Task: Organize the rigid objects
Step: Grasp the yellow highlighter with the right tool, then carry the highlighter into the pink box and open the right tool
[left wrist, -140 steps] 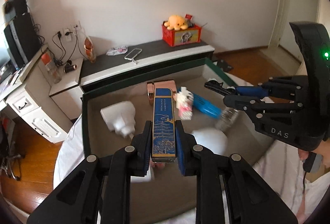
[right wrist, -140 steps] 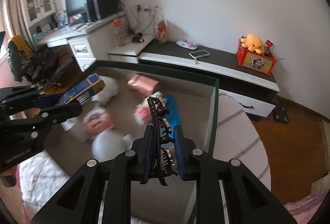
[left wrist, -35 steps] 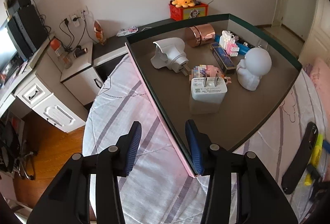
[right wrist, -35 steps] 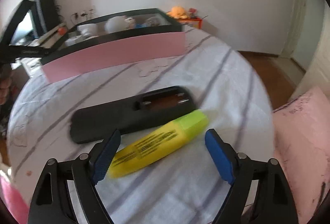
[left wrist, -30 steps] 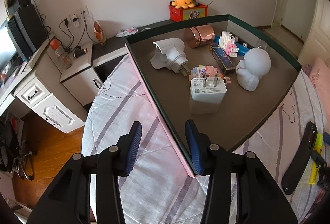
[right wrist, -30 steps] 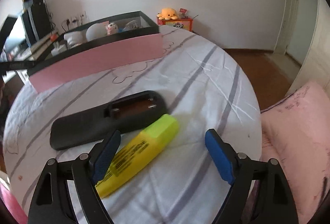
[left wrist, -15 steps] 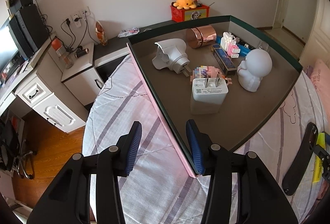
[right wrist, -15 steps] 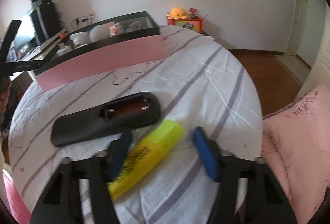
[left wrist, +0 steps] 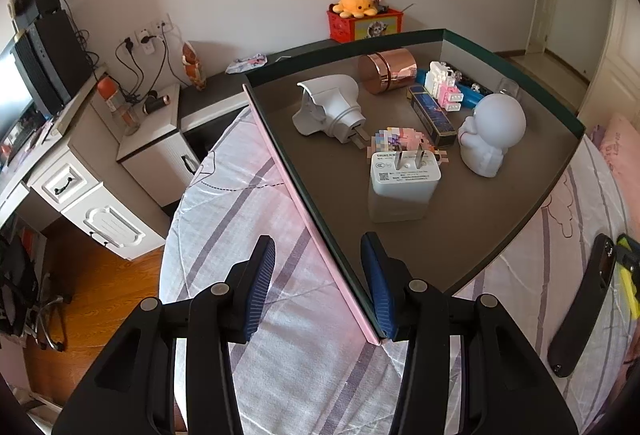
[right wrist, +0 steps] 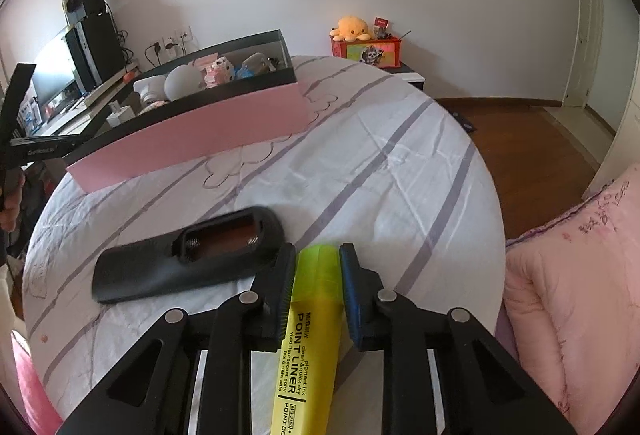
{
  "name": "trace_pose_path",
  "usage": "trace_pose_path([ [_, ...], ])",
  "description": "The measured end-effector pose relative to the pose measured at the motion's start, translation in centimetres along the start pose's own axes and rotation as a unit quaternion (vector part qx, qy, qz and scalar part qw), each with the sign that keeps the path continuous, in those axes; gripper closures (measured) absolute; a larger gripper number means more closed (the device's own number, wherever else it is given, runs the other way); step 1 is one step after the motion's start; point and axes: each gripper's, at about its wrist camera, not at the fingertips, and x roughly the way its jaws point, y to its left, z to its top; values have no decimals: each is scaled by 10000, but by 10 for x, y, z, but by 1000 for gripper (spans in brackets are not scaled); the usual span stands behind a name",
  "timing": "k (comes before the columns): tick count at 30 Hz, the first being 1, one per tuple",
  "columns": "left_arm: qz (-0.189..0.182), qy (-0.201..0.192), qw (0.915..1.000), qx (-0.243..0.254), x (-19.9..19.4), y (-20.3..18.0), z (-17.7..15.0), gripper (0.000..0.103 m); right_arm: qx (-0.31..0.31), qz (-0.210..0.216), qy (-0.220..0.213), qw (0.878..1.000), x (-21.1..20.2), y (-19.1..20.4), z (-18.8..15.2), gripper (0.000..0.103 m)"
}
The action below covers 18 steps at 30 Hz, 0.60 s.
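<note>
The right claw (right wrist: pixel 316 267) occupies the lower centre of the right wrist view, with its blue-padded fingers (right wrist: pixel 352 277) closed against both sides of a yellow plastic highlighter pen with a green cap (right wrist: pixel 310 319), which lies lengthwise between them on the white bed sheet with purple stripes (right wrist: pixel 360 163). The printed label "POINT LINER" faces upward. Just left of the highlighter, a black plastic remote control with an open battery compartment (right wrist: pixel 188 255) lies flat on the sheet, its near end touching or almost touching the left finger of the claw. In the upper left of that view stands the shallow rectangular box with pink outer walls and a dark green rim (right wrist: pixel 192 131). In the left wrist view, the left claw (left wrist: pixel 318 275) is at the lower centre with its fingers spread apart and holding nothing; the near corner wall of the box (left wrist: pixel 320 235) runs between them. The brown box floor carries a white square wall charger (left wrist: pixel 402 191), a white travel plug adapter (left wrist: pixel 330 107), a white round-headed figurine (left wrist: pixel 494 131), a copper-coloured metal cylinder (left wrist: pixel 388 69) and a dark blue slim carton (left wrist: pixel 432 113). The remote (left wrist: pixel 584 307) and the highlighter (left wrist: pixel 628 275) appear at the right edge of this view.
</note>
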Motion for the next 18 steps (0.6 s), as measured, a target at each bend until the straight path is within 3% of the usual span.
trace_pose_path([
  [8, -110, 6, 9999, 71, 1, 0, 1, 62, -99, 98, -31, 9999, 20, -10, 38, 80],
  [11, -93, -17, 9998, 146, 1, -4, 1, 68, -239, 134, -27, 9996, 31, -8, 57, 80],
  [13, -131, -20, 9997, 201, 1, -7, 2, 78, -312, 162, 3, 9994, 38, -6, 68, 80],
  [18, -113, 11, 9996, 250, 2, -10, 2, 79, -533, 187, -19, 9984, 46, -1, 85, 80],
])
